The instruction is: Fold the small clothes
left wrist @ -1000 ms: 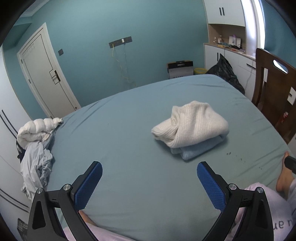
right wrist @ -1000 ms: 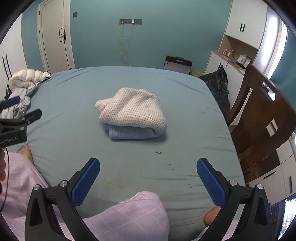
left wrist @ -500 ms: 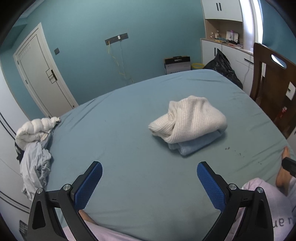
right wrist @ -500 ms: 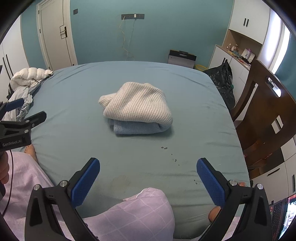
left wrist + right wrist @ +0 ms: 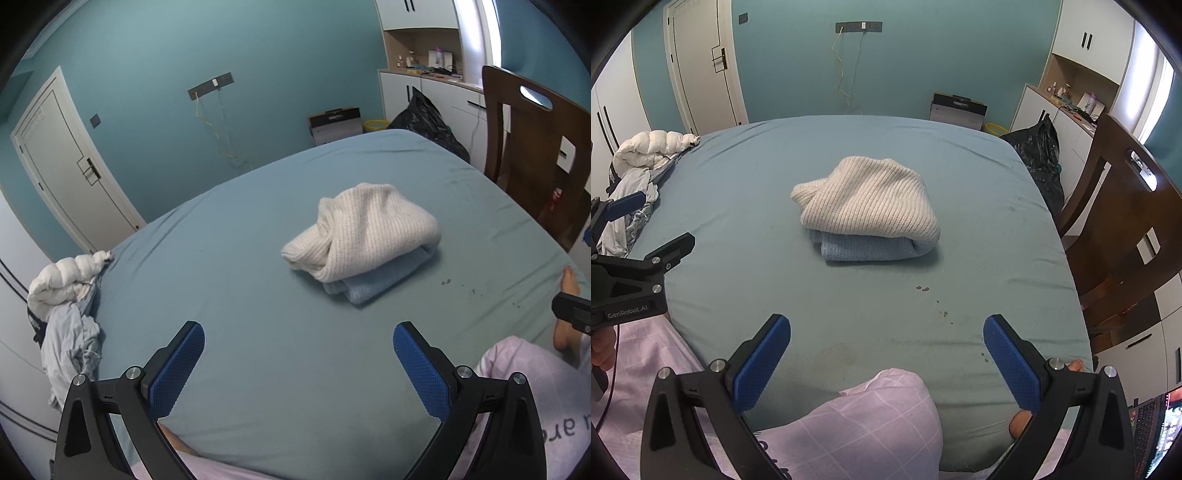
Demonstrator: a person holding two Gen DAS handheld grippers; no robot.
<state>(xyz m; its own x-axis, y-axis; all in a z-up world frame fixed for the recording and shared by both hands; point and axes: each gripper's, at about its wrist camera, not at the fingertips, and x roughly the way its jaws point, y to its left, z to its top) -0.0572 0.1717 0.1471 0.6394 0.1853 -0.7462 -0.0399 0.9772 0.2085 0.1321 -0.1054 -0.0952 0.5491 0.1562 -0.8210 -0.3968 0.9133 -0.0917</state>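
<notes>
While sweaters [image 5: 866, 206] sit mid-bed [image 5: 738, 229], loose clothes [image 5: 70, 314] crowd its corner.

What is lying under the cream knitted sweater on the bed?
A folded light blue garment lies under the cream sweater; only its front edge shows. The rest is covered, so its type is unclear.
</notes>
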